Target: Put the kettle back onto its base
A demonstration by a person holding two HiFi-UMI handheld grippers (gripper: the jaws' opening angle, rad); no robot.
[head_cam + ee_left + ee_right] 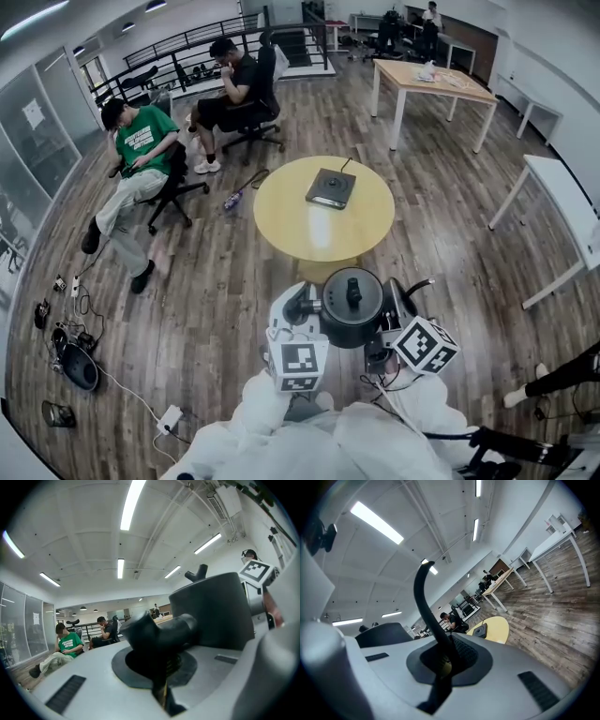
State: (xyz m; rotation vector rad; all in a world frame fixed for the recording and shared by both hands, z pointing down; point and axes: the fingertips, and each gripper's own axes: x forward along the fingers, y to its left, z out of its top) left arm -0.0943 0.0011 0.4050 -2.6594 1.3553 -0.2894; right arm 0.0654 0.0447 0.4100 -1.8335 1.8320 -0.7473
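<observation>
The black kettle (352,307) hangs in the air close in front of me, lid and knob up, carried between both grippers. My left gripper (307,306) is shut on the stubby spout (157,632) at the kettle's left, and the dark body (211,611) rises just beyond the jaws. My right gripper (398,305) is shut on the thin curved handle (425,606) at the kettle's right. The square black base (331,187) lies with its cord on the round yellow table (309,234), ahead of the kettle and apart from it. The base (480,630) also shows small past the right jaws.
Two people sit on office chairs (173,183) at the far left. A wooden table (431,84) stands at the back and a white table (562,202) at the right. Cables and a power strip (169,417) lie on the floor at the left.
</observation>
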